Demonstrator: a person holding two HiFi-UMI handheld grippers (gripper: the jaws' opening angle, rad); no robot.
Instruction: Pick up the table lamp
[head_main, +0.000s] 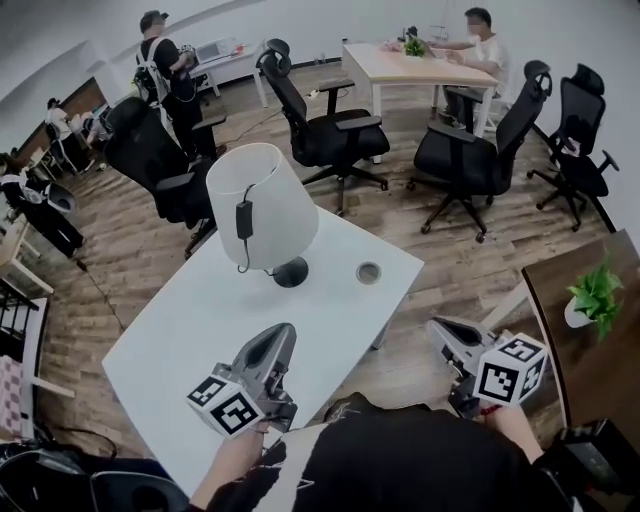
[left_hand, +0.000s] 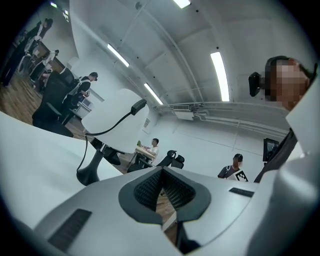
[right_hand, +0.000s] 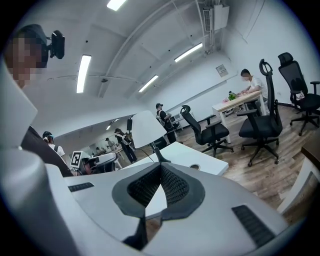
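"So where did the table lamp (head_main: 262, 205) stand at that point?"

"Upright on the white table (head_main: 170, 340), toward its far edge. Its dark round base (head_main: 290, 272) sat flat on the top, just beside a small cable hole (head_main: 368, 271). It lay well ahead of both grippers, and neither touched it."

"Which one was nearer?"

"The left gripper (head_main: 281, 335), I'd judge. It hovered over the near part of the table, pointing almost straight at the base. The right gripper (head_main: 443, 333) hung off the table's right side, over the floor, so the lamp lay ahead of it and to its left."

"And the jaws?"

"Both pairs were pressed together, with nothing between them. They'd have needed to spread before any grasp."

"How was the lamp oriented?"

"Its long axis ran up and down, from base through a short stem to the white shade. A black cord (head_main: 243, 225) with an inline switch draped down the shade's near side. A grip on the stem would probably have called for a level approach under the shade."
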